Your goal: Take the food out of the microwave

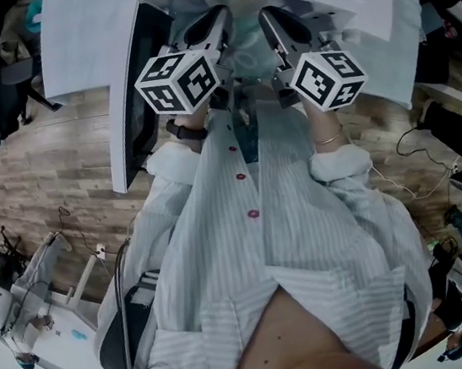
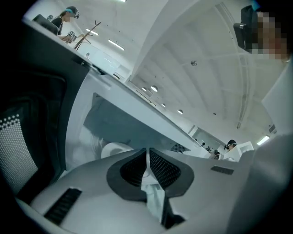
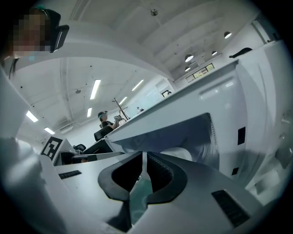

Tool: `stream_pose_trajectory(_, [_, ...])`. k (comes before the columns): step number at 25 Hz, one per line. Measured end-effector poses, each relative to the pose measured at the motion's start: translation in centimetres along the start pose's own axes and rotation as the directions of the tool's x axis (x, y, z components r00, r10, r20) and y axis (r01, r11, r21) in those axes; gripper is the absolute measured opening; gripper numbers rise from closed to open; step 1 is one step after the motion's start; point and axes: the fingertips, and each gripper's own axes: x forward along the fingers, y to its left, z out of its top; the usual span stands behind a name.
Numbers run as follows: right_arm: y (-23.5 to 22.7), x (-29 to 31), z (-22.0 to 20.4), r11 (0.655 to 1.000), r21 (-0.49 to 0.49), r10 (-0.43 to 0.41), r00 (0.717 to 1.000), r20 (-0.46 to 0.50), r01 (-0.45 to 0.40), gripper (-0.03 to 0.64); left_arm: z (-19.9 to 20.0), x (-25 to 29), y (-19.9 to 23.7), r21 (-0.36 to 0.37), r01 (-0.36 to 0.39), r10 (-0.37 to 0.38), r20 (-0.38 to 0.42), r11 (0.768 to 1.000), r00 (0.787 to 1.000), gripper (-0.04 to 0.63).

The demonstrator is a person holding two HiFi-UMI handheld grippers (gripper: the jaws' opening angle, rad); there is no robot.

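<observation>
Head view: a person stands at the white microwave (image 1: 376, 5), its door (image 1: 128, 108) swung open at left, with the left tongs (image 1: 218, 17) and right tongs (image 1: 269, 19) side by side before the cavity. Both tongs are pressed together and hold nothing. A white dish (image 2: 114, 148), presumably holding the food, sits inside on the cavity floor, untouched. Likely best: spread both tongs, grip opposite rims, draw the dish out level.

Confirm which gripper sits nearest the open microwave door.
The left gripper: the open door stands right beside it, while the right gripper is on the far side.
</observation>
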Motion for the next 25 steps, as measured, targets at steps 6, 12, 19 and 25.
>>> stream_pose_trajectory(6, [-1.1,0.4,-1.1,0.998,0.044,-0.037,0.999,-0.004,0.037,0.037,-1.1,0.5,1.3,-0.034,-0.008,0.007,-0.028,0.999,1.0,0.056])
stream_pose_trajectory(12, [-2.4,1.0,-2.4,0.994,0.093,-0.062,0.998,-0.002,0.062,0.098,-2.9,1.2,2.8,-0.101,-0.034,0.029,-0.052,0.994,0.998,0.094])
stream_pose_trajectory(19, [-4.1,1.8,-4.5,0.979,0.177,-0.096,0.995,-0.023,0.099,0.167,-4.7,2.1,4.2,-0.181,-0.05,0.037,-0.075,0.982,0.997,0.127])
stream_pose_trajectory(25, [-5.6,2.0,-6.0,0.968,0.218,-0.119,0.992,-0.044,0.125,0.174,-6.8,3.0,4.7,-0.21,-0.068,0.045,-0.111,0.975,0.993,0.154])
